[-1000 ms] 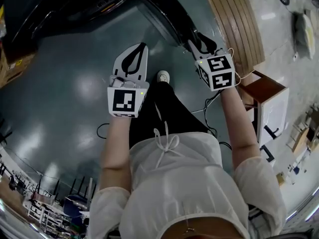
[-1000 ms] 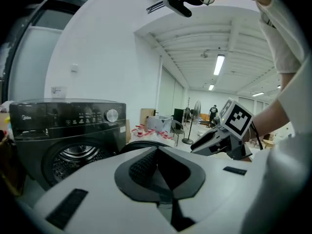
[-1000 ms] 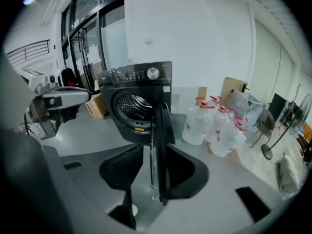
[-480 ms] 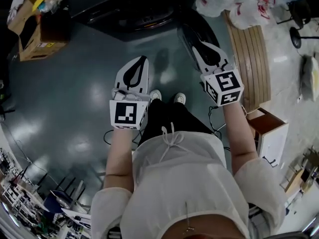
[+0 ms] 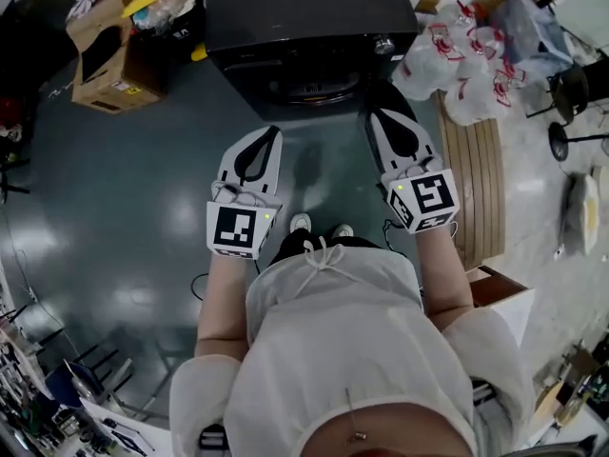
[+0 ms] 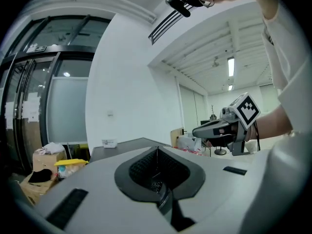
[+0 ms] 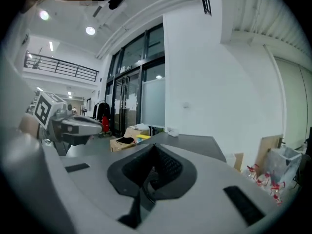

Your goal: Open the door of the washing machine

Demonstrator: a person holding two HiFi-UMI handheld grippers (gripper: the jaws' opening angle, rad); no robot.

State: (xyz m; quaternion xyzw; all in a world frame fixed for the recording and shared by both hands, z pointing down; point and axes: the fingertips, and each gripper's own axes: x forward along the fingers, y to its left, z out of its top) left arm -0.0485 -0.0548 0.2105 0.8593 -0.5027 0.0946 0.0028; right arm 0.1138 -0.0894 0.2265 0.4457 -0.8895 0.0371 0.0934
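The black washing machine (image 5: pixel 303 12) stands at the top of the head view, its round front opening (image 5: pixel 309 89) facing me. A dark rounded panel (image 5: pixel 392 95) to the right of the opening looks like the door swung out, partly hidden behind my right gripper. My left gripper (image 5: pixel 269 131) and right gripper (image 5: pixel 376 114) are held side by side in the air before the machine, both shut with nothing between the jaws. In the left gripper view the jaws (image 6: pixel 157 150) meet above the machine's flat top (image 6: pixel 129 143); the right gripper view shows the same top (image 7: pixel 195 141).
Open cardboard boxes (image 5: pixel 109 46) sit left of the machine. White plastic bags (image 5: pixel 457 55) lie to its right, beside a slatted wooden board (image 5: pixel 476 179) and a small brown cabinet (image 5: pixel 497 293). A cable (image 5: pixel 195 284) runs across the dark glossy floor.
Both grippers have risen and drawn back from the low door edge. The head view has lifted, so the whole top of the machine shows now. The right jaws have shut.
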